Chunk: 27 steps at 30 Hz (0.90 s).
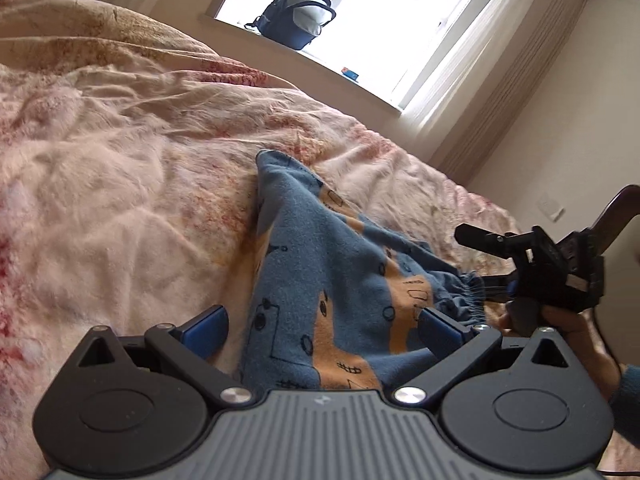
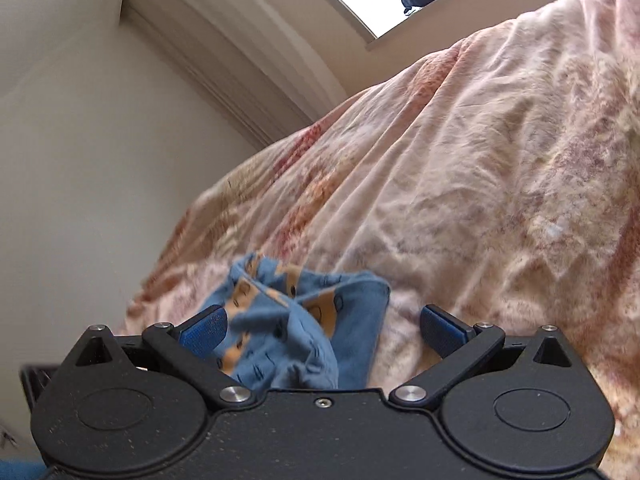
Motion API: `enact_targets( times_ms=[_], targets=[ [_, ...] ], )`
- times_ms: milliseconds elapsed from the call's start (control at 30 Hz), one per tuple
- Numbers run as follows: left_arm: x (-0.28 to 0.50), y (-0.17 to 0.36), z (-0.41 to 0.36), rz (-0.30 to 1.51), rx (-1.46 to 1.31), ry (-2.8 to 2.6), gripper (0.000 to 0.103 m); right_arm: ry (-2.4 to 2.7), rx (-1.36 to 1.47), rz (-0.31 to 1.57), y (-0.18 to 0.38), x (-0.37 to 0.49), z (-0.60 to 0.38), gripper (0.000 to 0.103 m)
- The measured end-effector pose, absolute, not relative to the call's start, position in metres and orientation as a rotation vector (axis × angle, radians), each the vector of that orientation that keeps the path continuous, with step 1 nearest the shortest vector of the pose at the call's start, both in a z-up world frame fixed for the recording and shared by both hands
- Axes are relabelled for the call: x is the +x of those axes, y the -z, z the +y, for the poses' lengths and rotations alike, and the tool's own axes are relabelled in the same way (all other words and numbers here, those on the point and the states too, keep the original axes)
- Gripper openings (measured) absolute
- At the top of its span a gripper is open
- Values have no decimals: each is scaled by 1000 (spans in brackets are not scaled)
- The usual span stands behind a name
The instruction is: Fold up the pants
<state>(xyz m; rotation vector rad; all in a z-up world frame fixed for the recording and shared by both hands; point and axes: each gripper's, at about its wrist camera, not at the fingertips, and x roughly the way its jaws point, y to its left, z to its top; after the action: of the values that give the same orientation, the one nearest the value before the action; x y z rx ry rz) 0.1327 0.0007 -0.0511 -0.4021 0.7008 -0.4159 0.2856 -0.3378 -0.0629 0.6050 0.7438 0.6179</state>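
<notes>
Blue fleece pants [image 1: 320, 280] bunched on bed [image 1: 120, 160] | left claw [image 1: 320, 328], right claw [image 2: 320, 328] both spread wide, gripping nothing | risk: pinching several layers, skewing fold

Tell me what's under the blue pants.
The blue pants lie bunched on the pink floral bedspread, which shows all around them. Whatever sits directly beneath the folds is covered by the fabric.
</notes>
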Motion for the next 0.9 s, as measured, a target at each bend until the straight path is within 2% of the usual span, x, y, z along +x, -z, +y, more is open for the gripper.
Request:
enact_targets(
  times_ms=[200, 300, 433, 500, 533, 633, 700, 900],
  targets=[
    [130, 51, 12, 680, -513, 460, 100, -674, 640, 730, 63, 286, -341, 101],
    [130, 49, 12, 685, -526, 464, 91, -662, 620, 745, 65, 282, -337, 89],
    [133, 52, 15, 716, -534, 431, 77, -633, 610, 760, 69, 279, -333, 57],
    [135, 54, 19, 739, -550, 405, 62, -624, 630, 756, 73, 277, -336, 48],
    [136, 55, 20, 751, -551, 392, 58, -617, 640, 753, 74, 276, -338, 43],
    [136, 54, 21, 758, -526, 388, 47, -612, 657, 745, 75, 274, -341, 32],
    [135, 51, 20, 759, -498, 386, 39, -605, 627, 738, 71, 272, -337, 29],
    [131, 42, 16, 754, -438, 380, 25, -548, 417, 679, 49, 252, -314, 18]
  ],
)
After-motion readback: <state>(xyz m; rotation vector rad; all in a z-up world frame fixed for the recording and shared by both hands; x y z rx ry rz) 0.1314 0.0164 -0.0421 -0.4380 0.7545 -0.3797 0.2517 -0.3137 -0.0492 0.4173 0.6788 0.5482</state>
